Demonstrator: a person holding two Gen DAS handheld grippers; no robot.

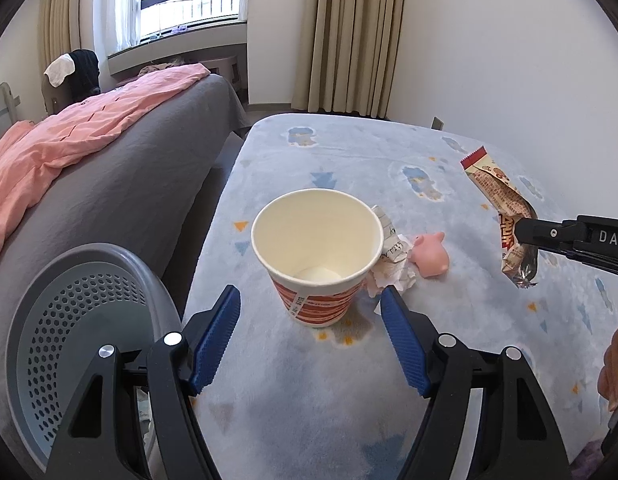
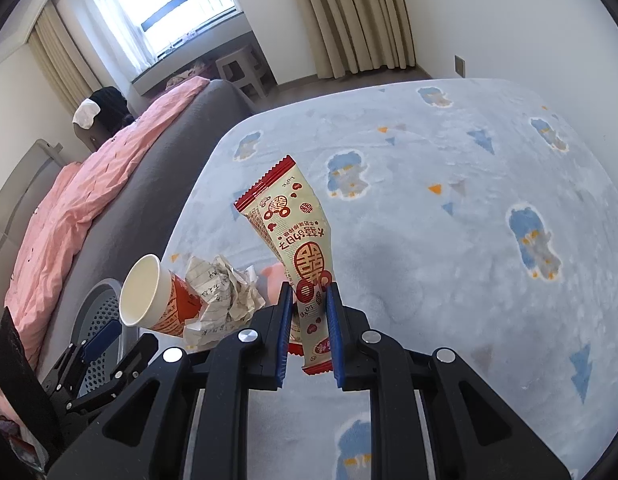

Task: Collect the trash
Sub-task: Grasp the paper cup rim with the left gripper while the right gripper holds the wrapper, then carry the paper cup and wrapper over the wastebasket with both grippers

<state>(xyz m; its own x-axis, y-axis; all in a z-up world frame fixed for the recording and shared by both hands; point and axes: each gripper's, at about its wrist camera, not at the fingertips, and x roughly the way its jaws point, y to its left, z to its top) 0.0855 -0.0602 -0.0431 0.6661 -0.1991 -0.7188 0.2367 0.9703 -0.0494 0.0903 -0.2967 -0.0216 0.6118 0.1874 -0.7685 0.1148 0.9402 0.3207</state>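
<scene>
Left wrist view: the left gripper (image 1: 311, 304) occupies the lower centre of the frame, its blue-padded jaws spread wide and holding nothing. Just beyond the fingertips, at the centre of the frame, a paper cup (image 1: 317, 252) stands upright on a pale blue patterned blanket (image 1: 349, 152); the cup lies ahead of the pads and is not touched by them. Immediately right of the cup lies a crumpled paper (image 1: 389, 276), and beside that a small pink toy (image 1: 429, 256). At the lower left, a grey perforated basket (image 1: 69, 320) sits at the edge of the blanket. At the right edge of the frame, the right gripper (image 1: 523, 232) reaches in from the side, with a snack wrapper (image 1: 505, 208) clamped in its tip and raised clear of the blanket. Part of a hand (image 1: 615, 364) shows at the lower right edge. A grey bed with a pink quilt (image 1: 69, 140) fills the upper left.

Right wrist view: the right gripper (image 2: 309, 292) sits at the lower centre, its jaws closed tightly on the lower part of the snack wrapper (image 2: 293, 232), which projects upward to the centre of the frame. The paper cup (image 2: 149, 296), crumpled paper (image 2: 221, 292) and basket (image 2: 101, 312) appear at the lower left.
</scene>
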